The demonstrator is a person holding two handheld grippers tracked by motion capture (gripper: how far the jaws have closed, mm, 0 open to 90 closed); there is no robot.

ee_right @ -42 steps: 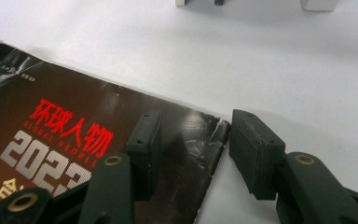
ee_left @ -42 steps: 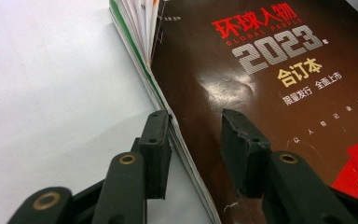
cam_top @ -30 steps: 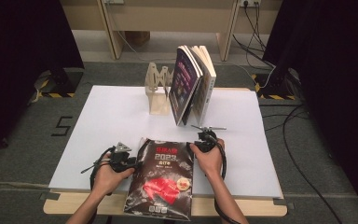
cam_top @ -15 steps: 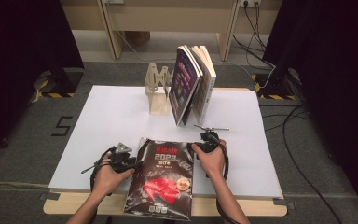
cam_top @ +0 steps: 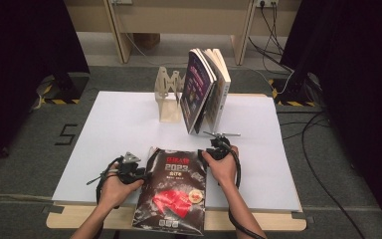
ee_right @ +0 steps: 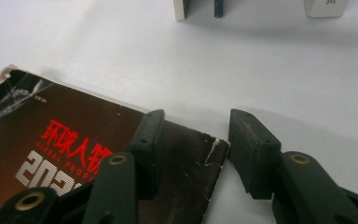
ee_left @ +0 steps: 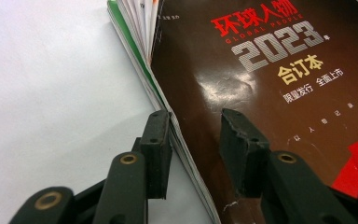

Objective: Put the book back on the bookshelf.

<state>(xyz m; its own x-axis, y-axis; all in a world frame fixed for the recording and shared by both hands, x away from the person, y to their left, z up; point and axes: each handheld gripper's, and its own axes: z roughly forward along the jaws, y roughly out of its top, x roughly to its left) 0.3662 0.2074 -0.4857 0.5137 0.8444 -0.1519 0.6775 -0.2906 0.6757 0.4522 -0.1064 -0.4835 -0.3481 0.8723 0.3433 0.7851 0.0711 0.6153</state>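
Jaws of the left gripper (ee_left: 193,140) stand partly apart astride the magazine's (cam_top: 171,191) left edge, one jaw out over the white sheet beside the fanned page block, the other above the dark glossy cover; whether the pads press on anything cannot be told. Jaws of the right gripper (ee_right: 193,144) have just been opening and stand wide over the magazine's torn top right corner, one jaw above the cover, the other above bare table, with a gap between that pad and the paper edge. That magazine, dark brown with red and white lettering and a red patch lower down, lies flat at the near edge of the white table (cam_top: 119,129), its bottom reaching past the sheet onto the wooden rim. Farther back a wooden rack (cam_top: 169,97) stands upright, and just to its right several books (cam_top: 206,87) stand leaning together, touching one another. In the high view the left hand (cam_top: 114,186) comes up from the bottom and angles its gripper rightward at the magazine's side, while the right hand (cam_top: 224,167) points its gripper up the table at the corner, cables trailing from both
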